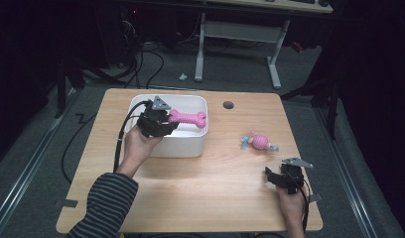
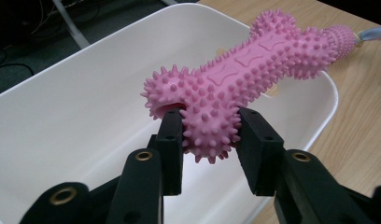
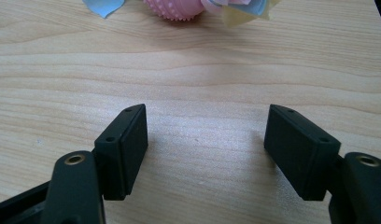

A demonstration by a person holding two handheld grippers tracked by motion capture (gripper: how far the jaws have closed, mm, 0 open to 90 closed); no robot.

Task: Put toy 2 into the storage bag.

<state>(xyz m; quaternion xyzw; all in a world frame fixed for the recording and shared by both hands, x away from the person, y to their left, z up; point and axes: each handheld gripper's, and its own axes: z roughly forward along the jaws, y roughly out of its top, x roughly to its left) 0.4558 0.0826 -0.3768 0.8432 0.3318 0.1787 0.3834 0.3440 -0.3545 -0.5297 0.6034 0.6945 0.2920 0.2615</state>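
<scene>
A pink spiky bone toy (image 1: 188, 118) hangs over the white bin (image 1: 190, 145), and my left gripper (image 1: 167, 124) is shut on one knobbed end of it. In the left gripper view the bone (image 2: 235, 79) sits clamped between the two black jaws, above the bin's hollow (image 2: 62, 116). A pink spiky ball with pale blue and yellow tabs (image 1: 259, 142) lies on the table right of the bin. Near the front right edge my right gripper (image 1: 274, 177) stands open with nothing between its jaws, and the ball (image 3: 174, 8) lies ahead of it in the right gripper view.
The wooden table (image 1: 200, 193) has a round cable hole (image 1: 228, 105) at the back. A white desk frame (image 1: 237, 34) stands on the grey floor beyond the table. Cables trail on the floor at the left.
</scene>
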